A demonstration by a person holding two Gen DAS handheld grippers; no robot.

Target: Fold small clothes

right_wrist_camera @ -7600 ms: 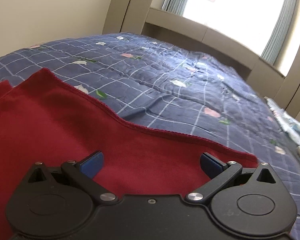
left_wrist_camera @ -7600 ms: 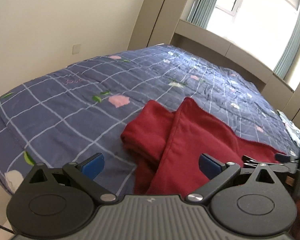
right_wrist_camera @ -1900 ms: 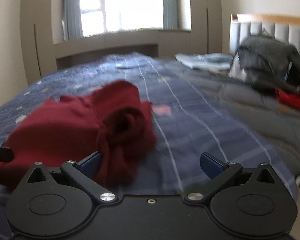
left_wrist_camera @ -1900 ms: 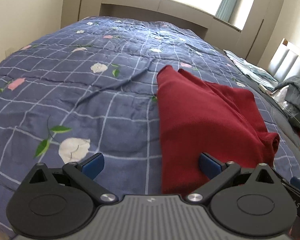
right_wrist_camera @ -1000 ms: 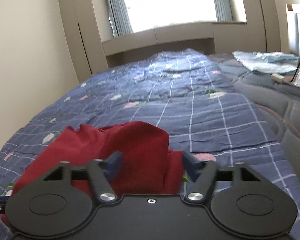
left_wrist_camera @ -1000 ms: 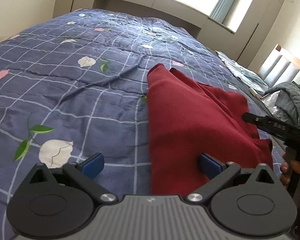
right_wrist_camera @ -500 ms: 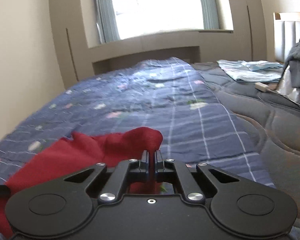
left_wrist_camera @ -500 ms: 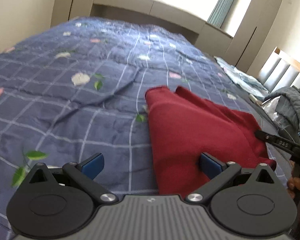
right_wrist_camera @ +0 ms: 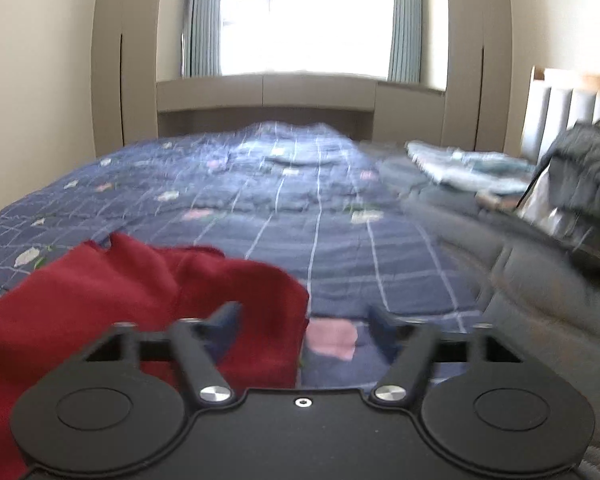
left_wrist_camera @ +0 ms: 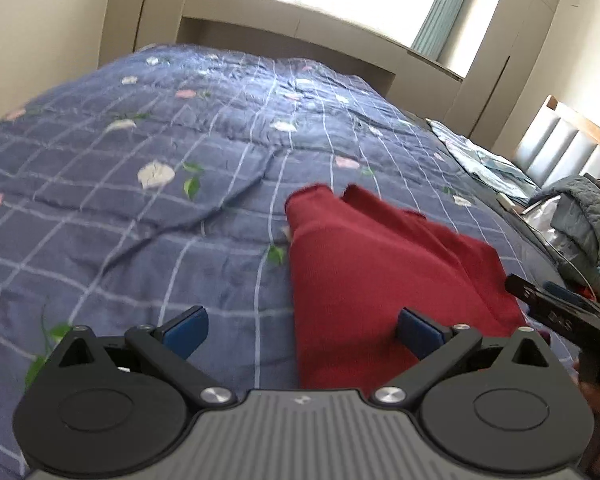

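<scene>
— Since half a second ago our right tongs (right_wrist_camera: 302,326) have let go: then they were pinched shut on a fold of the dark red knit garment (right_wrist_camera: 100,292); now their blue-padded fingers (right_wrist_camera: 226,320) stand apart with nothing between them, though the view is blurred by motion.

— And our left tongs (left_wrist_camera: 300,326)?

— Spread wide, as before, holding nothing. One blue pad sits over the blue checked quilt with the flower print (left_wrist_camera: 140,208), the other over the near edge of the red cloth.

— Where do we see the garment itself?

— It lies folded on the quilt, on the bed, to the right of centre in the left wrist view (left_wrist_camera: 380,276). Its left edge runs straight away from us, and two pointed corners stick up at the far end. In the right wrist view it fills the lower left, bunched into a rounded hump just ahead of the left finger of our right tongs.

— Can we see our right tongs from the left side?

— Yes, the black tool (left_wrist_camera: 556,312) reaches in from the right edge, just beside the garment's right corner; we cannot tell whether it touches.

— Anything else on the bed?

— A grey padded jacket (right_wrist_camera: 588,168) heaped at the right near the headboard, and a pale blue folded cloth (right_wrist_camera: 468,168) beyond it.
</scene>
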